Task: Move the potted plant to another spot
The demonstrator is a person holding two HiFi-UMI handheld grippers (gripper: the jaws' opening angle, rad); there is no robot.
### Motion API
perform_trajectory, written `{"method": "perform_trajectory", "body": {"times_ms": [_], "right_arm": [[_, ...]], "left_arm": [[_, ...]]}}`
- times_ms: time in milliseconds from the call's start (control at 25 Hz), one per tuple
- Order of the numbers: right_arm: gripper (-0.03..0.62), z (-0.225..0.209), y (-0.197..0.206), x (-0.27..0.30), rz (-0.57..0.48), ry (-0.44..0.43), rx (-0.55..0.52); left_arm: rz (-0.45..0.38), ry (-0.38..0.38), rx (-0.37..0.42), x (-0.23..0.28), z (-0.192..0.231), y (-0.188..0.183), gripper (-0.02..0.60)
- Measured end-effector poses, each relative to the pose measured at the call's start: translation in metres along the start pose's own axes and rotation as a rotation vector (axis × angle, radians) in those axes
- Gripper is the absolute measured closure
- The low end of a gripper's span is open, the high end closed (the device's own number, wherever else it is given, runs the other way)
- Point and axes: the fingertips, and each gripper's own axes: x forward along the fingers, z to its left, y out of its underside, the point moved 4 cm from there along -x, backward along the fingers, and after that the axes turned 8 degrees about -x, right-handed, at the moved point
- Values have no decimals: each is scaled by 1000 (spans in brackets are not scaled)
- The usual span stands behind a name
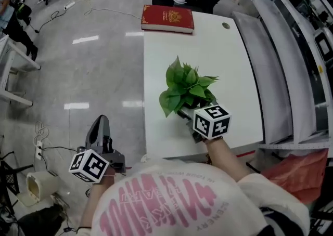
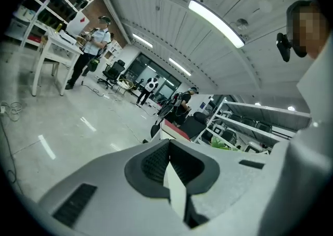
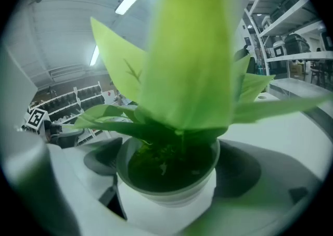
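Glossy grey floor [image 1: 93, 63] across the left of the head view, strewn with cables at the edges. To its right a white table [image 1: 218, 53], near edge partly cut off behind the person's shirt [image 1: 166, 204]. Beyond the table, white shelving [image 1: 291, 48], running out of frame at the right. On the table's far left corner a red book [image 1: 167, 18], lying flat, well apart from everything else.

Toward the near edge of the table, the potted plant [image 1: 186, 89]: from above only a spread of green leaves, with the pot hidden wholly beneath them. Whether resting on the tabletop or raised off it, impossible to tell.

Reaching in from the near side, the right gripper [image 1: 188, 114], tips lost under the foliage, marker cube [image 1: 212, 121] plain to see just behind. In the right gripper view, the pale pot [image 3: 166, 188] seated squarely between the two jaws, one pressed to each side of its wall, dark soil inside, large blurred leaves blocking most of the room beyond.

Off the table's left edge, over the floor, the left gripper [image 1: 100, 128], pointing away from the person. Jaws brought fully together there, nothing between them, well apart from the plant.

Near the table's far right corner, a small round cable hole [image 1: 225, 25].
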Motion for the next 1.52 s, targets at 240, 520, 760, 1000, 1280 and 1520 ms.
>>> {"method": "perform_trajectory", "body": {"times_ms": [240,520,760,1000,1280,1520], "right_arm": [[42,-6,-6,30,3,-67,-9],[40,-14,-14,60,-5,-114,-10],[40,-20,-20,91,-31,-127,15],[40,-20,-30,108,-35,-136,-6],[40,-20,-30,122,-21,-147,2],[40,-17,-25,128,-15,-155,2]], "left_arm": [[-68,-126,-47,-21,16,3,578],[-113,-235,-56,-49,24,11,578],[-139,-307,-57,-66,37,14,578],[-147,-310,-53,-63,38,11,578],[-134,-313,-47,-59,34,12,578],[-144,-339,-50,-63,39,9,578]]}}
